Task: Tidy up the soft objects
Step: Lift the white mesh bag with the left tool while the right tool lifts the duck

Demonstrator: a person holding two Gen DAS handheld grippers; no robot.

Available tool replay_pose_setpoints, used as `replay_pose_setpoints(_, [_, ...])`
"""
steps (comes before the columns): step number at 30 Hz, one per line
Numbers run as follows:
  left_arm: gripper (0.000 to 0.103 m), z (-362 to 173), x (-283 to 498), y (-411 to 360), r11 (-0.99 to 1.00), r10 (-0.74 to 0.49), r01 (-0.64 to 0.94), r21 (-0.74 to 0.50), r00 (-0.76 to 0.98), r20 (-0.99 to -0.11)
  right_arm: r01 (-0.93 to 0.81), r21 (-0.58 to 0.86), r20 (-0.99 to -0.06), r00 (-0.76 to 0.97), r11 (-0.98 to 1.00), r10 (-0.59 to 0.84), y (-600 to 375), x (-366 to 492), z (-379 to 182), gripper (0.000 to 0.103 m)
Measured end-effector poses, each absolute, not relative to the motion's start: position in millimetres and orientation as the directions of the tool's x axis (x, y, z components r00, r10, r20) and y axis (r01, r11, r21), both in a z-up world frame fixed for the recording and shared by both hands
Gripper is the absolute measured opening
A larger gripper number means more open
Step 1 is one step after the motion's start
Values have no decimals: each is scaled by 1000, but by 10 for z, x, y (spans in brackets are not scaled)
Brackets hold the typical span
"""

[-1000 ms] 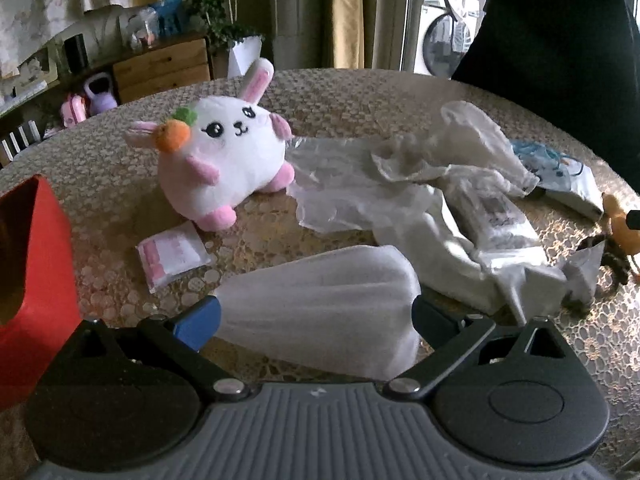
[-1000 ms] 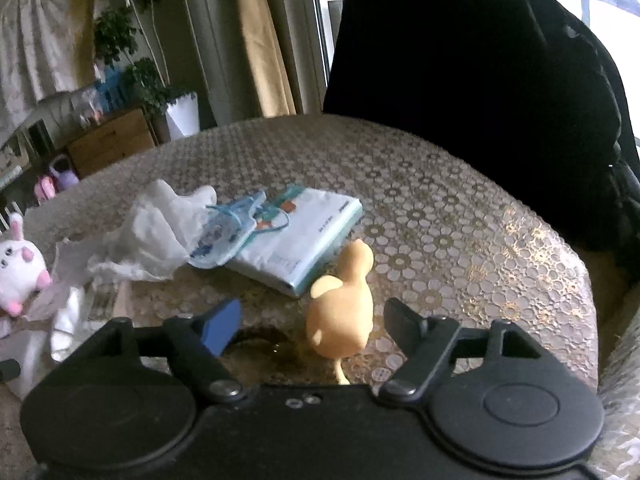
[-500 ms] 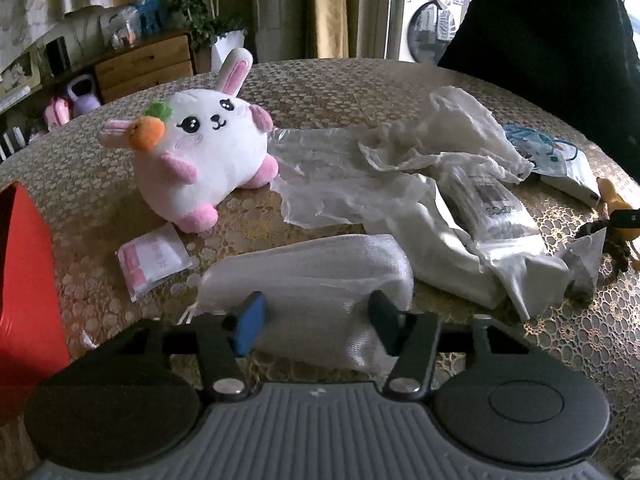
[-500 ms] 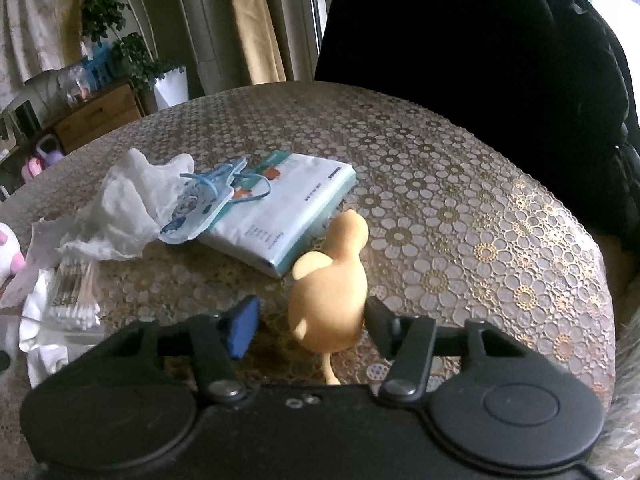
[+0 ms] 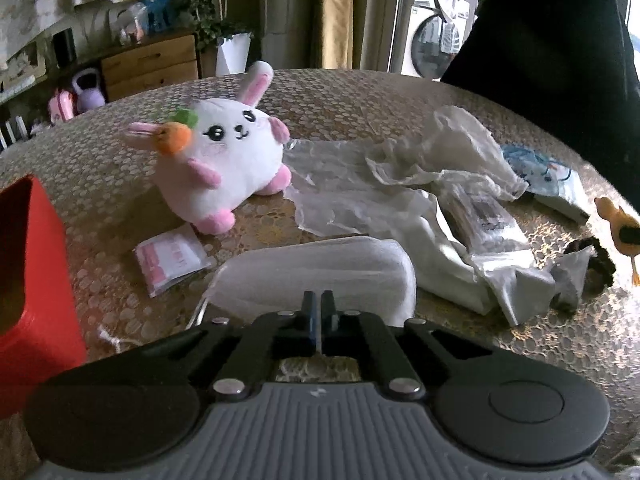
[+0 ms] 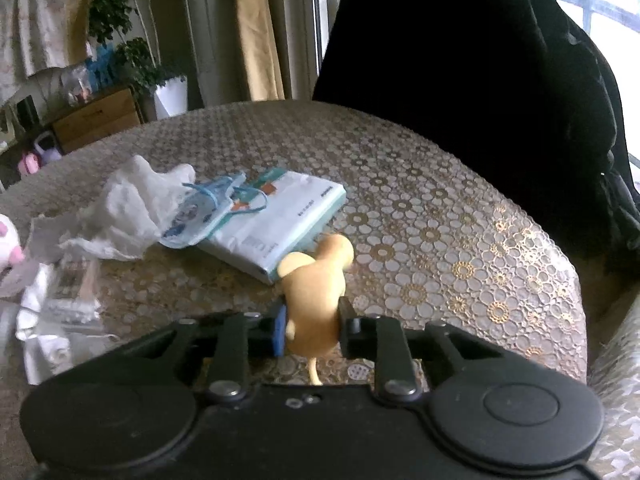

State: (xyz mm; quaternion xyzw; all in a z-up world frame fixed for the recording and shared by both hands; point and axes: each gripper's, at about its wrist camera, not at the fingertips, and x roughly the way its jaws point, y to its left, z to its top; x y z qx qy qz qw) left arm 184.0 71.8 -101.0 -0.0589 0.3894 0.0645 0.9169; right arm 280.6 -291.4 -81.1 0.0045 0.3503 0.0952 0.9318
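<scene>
Covering the round counter is a beige lace cloth with gold flower rings, cluttered with soft things.

From the left: a red box at the counter's edge, a pink sachet, and a white rabbit plush with a carrot on its ear. The left gripper has just closed (its jaws nearly meet) on the near edge of a white cloth pouch. Crumpled white bags and a packet of cotton swabs follow, then a pale blue pack. The right gripper has been closing and pinches a yellow rubber duck toy just above the counter. Behind stand a wooden dresser, potted plants, curtains, a washing machine and a person in black.
</scene>
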Motion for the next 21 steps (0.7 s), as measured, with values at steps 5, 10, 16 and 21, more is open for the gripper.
replay_pose_setpoints(5, [2,-961,1736,742,985,67,-159,-58,681,-730,-223,52,-641,740,973,204,-2889,2625,-754,23])
replay_pose_setpoints(10, [8,-926,1713,754,984,70,-168,-64,687,-724,-237,32,-647,736,971,201,-2887,2580,-791,23])
replay_pose_setpoints(16, [87,-857,1705,707,987,43,-138,-86,731,-681,-244,49,-648,730,968,217,-2942,2565,-801,23])
replay_pose_setpoints(21, [94,-865,1845,564,992,36,-106,-63,736,-676,-256,56,-652,722,965,230,-2937,2556,-825,23])
